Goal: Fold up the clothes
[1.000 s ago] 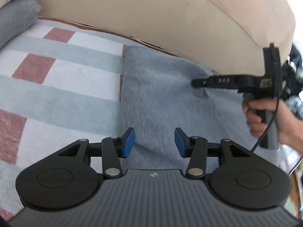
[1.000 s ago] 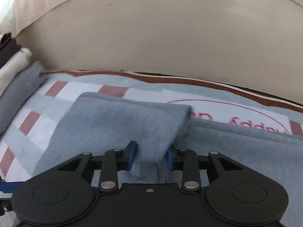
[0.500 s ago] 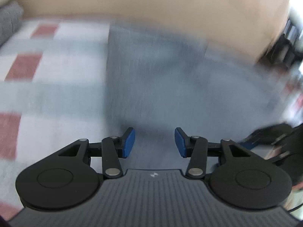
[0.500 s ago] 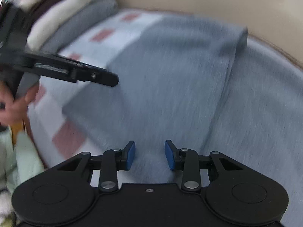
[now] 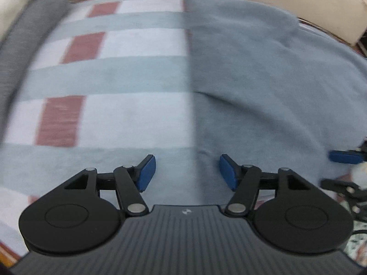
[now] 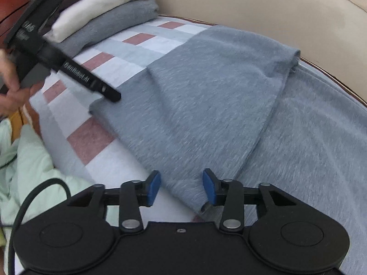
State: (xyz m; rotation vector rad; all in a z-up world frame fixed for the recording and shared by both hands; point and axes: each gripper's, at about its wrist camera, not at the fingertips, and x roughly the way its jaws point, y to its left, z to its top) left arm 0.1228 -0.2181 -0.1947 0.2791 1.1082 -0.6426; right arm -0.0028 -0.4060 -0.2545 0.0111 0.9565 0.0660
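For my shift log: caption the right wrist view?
Right gripper open over folded grey garment; left gripper hovering nearby.

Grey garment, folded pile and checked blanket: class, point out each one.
Grey garment [image 6: 206, 96]: right wrist view, middle of its folded-over flap.
Folded pile [image 6: 103, 6]: right wrist view, the cream layer.
Checked blanket [image 5: 137, 116]: left wrist view, a white square.

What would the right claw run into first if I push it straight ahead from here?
Probably the grey garment: the open right claw points at the near hem of its folded-over flap, lying on the checked blanket. Depth is unclear; it looks close.
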